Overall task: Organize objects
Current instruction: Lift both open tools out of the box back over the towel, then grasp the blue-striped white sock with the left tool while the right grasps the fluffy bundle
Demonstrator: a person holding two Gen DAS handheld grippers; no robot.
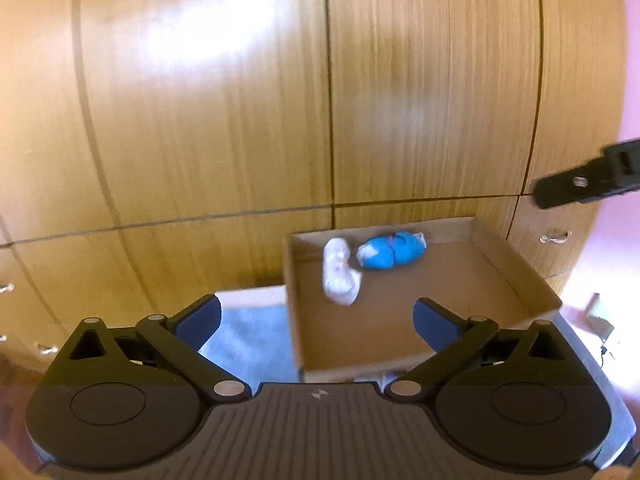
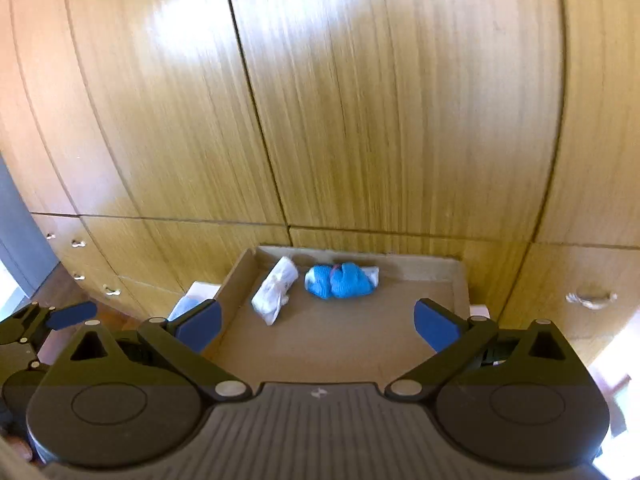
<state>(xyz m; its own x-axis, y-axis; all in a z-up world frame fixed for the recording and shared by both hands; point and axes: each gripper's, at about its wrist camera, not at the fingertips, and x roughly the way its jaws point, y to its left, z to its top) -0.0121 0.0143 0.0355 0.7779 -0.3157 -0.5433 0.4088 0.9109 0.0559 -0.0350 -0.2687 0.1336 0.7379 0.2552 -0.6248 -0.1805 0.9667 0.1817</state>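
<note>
A shallow cardboard box stands against a wooden wardrobe. Inside it, near the far wall, lie a rolled white sock bundle and a rolled blue sock bundle, side by side. My left gripper hovers above the box's near left part, jaws wide open and empty. My right gripper hangs over the box's near side, likewise open with nothing between its blue pads. Part of the right gripper shows at the right edge of the left wrist view; the left gripper shows at the lower left of the right wrist view.
Wooden wardrobe doors fill the background, with drawers and metal handles low at both sides. A white and light blue surface lies left of the box. Pink wall at the right.
</note>
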